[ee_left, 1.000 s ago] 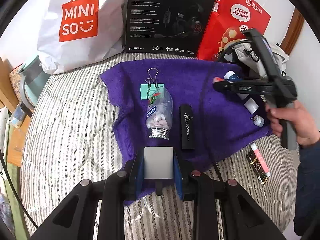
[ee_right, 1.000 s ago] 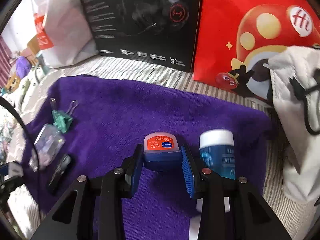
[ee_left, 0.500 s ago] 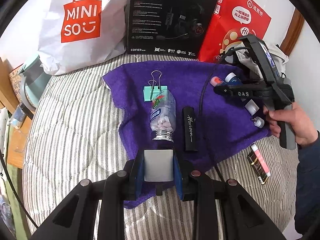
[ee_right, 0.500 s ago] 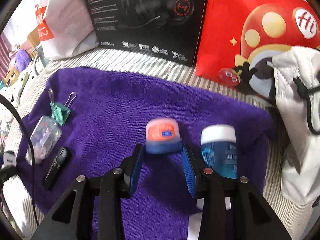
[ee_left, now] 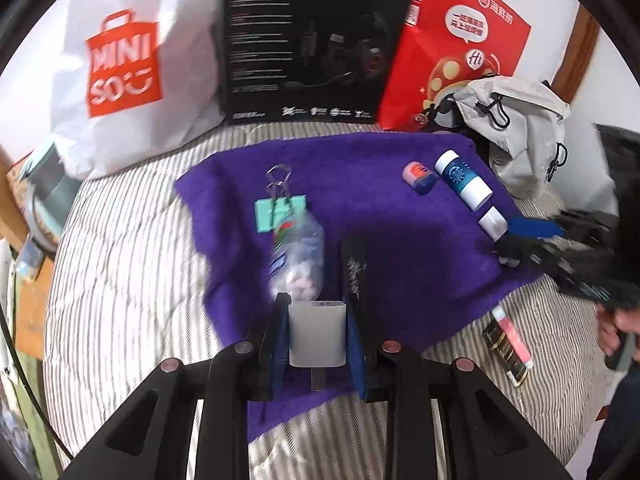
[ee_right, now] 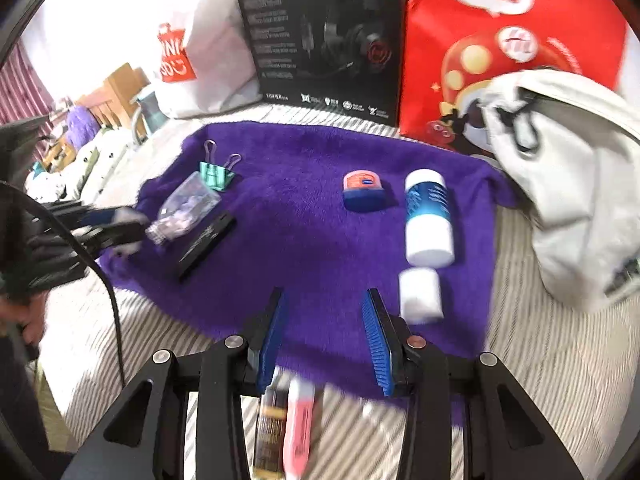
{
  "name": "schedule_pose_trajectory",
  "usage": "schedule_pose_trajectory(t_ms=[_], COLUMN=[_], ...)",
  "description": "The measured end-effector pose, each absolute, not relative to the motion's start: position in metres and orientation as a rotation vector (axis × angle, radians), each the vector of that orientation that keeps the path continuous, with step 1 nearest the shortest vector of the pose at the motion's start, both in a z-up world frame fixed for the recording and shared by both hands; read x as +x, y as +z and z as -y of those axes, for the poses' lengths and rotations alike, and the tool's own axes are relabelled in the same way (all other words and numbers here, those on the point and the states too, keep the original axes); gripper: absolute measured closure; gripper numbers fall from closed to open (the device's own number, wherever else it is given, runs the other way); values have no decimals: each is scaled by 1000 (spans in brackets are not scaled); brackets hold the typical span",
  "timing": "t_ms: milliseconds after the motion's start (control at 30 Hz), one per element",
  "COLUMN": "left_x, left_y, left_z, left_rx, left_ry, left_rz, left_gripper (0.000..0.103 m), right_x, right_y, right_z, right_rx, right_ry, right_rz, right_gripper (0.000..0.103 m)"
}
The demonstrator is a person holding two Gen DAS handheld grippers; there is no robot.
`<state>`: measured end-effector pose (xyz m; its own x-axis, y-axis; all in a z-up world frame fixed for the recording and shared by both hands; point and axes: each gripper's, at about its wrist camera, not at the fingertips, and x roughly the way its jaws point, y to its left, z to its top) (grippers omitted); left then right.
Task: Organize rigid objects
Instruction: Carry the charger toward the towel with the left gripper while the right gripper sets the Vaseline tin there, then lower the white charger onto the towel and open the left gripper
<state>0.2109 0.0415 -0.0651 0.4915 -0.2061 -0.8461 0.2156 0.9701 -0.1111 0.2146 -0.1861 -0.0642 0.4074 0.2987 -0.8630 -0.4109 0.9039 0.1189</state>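
Note:
My left gripper (ee_left: 318, 340) is shut on a white plug adapter (ee_left: 317, 334) above the near edge of a purple towel (ee_left: 380, 216). On the towel lie a clear pill bottle (ee_left: 298, 258), a green binder clip (ee_left: 280, 210), a black case (ee_left: 354, 270), a small orange-lidded blue jar (ee_right: 364, 189), a blue-and-white tube (ee_right: 428, 212) and a small white cylinder (ee_right: 420, 294). My right gripper (ee_right: 324, 340) is open and holds nothing, above the towel's near edge, well back from the jar. A pink tube (ee_right: 298, 424) and a dark stick (ee_right: 272, 428) lie under it.
A white shopping bag (ee_left: 120, 72), a black headset box (ee_left: 316, 44) and a red bag (ee_left: 460, 48) stand behind the towel. A grey pouch (ee_left: 520, 132) lies at the right. The striped bedding (ee_left: 120, 280) surrounds the towel. A person's hand (ee_left: 620, 328) holds the right gripper.
My right gripper let go of the orange-lidded jar, opened and pulled back toward the towel's near edge. The left gripper moved forward a little with the adapter.

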Motion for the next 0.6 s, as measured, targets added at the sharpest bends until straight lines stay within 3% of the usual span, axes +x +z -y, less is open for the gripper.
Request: schedule_pose_trajectory(t_ms=[600], left_x=[296], left_y=[-88], left_z=[20], left_rx=[88], left_ry=[-308], left_rz=[-1044], left_gripper=[78], right_x=[173], right_y=[-69], right_z=[274], right_rx=[83], right_ry=[356], right_rz=[-1098], right_gripper=[61])
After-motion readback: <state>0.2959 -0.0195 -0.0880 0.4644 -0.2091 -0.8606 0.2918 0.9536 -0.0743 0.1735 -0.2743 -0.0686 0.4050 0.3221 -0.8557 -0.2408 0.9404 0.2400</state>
